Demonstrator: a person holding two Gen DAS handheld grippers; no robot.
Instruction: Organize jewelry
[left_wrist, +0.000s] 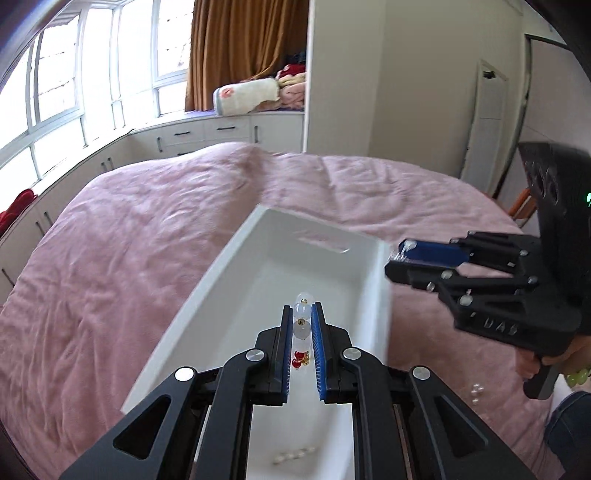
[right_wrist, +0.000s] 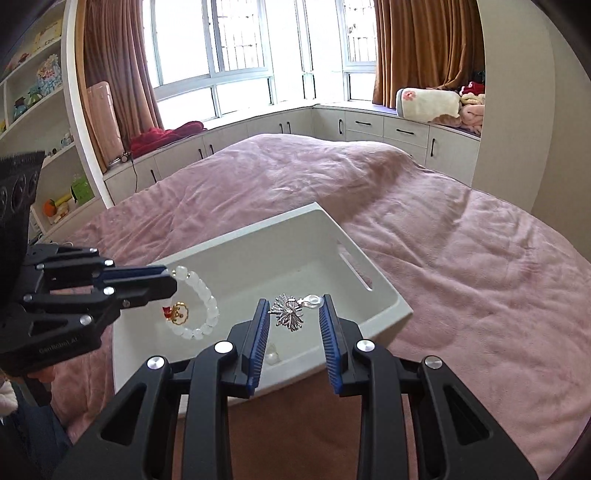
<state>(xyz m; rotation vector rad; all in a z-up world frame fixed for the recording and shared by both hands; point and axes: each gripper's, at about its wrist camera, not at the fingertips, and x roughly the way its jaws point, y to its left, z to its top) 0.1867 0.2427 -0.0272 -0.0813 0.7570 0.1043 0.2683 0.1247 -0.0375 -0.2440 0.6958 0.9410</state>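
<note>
A white plastic bin (left_wrist: 369, 280) (right_wrist: 384, 295) lies on the pink bed. My left gripper (left_wrist: 301, 314) (right_wrist: 171, 280) is shut on a white bead bracelet (right_wrist: 207, 302) with a red and gold charm (right_wrist: 176, 314), hanging over the bin's near left part. In the left wrist view the beads (left_wrist: 301, 321) sit between the blue pads. My right gripper (right_wrist: 293, 304) (left_wrist: 393, 258) is open over the bin's near rim. A silver brooch (right_wrist: 290, 314) with a clear drop is in mid-air between its fingers, touching neither. White pearl pieces (right_wrist: 272, 356) (left_wrist: 293, 455) lie in the bin.
The pink bedspread (right_wrist: 461, 266) surrounds the bin. More pearls (left_wrist: 476, 393) lie on the bed near the person's hand. Window-seat cabinets, curtains and folded blankets stand behind; shelves at the left in the right wrist view.
</note>
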